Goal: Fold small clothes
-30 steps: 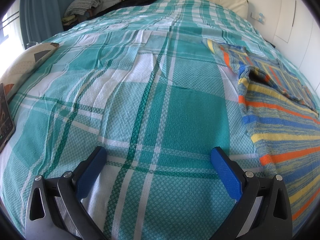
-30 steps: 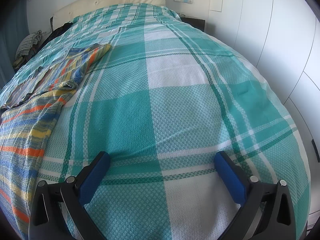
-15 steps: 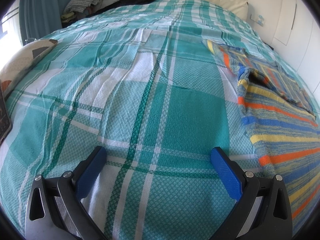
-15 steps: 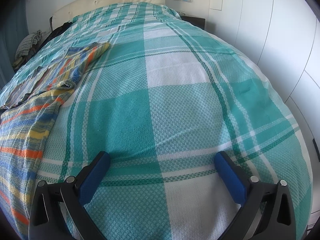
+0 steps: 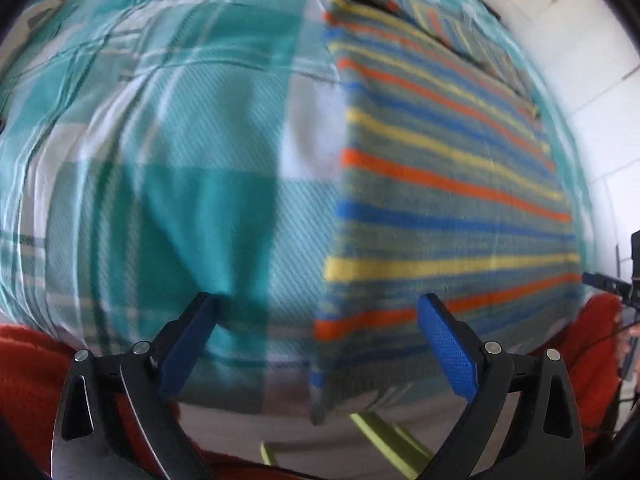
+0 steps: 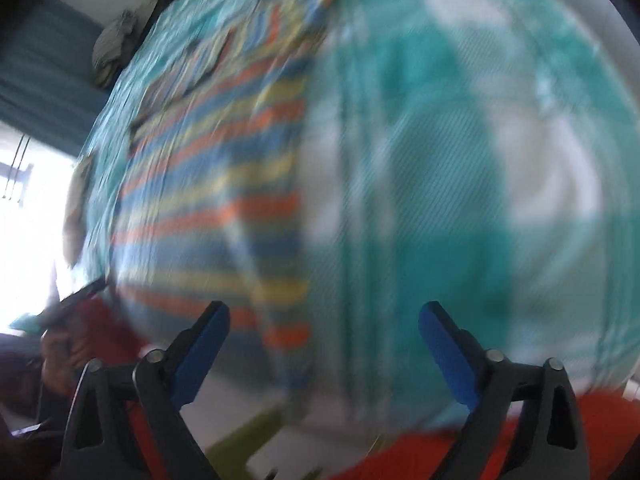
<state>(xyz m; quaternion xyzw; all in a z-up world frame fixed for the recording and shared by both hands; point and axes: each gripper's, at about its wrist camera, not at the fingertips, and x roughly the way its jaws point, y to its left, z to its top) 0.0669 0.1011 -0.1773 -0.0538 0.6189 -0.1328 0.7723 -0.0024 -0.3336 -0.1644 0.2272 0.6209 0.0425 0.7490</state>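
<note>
Striped knit garment point(image 5: 448, 184) flat on bed, near its foot edge.
Orange/blue/yellow bands on grey knit, over teal-white plaid woven bedspread point(image 5: 192, 168). Left tool point(image 5: 316, 312) & right tool point(image 6: 322, 320) wide, jaws just narrowed slightly, nothing between.

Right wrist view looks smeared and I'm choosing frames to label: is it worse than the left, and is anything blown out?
Right wrist view: heavy motion smear over the striped orange, blue and yellow garment, window glare at left. Left wrist view: milder blur, stripes readable. Blue gripper pads sharp in both.
</note>
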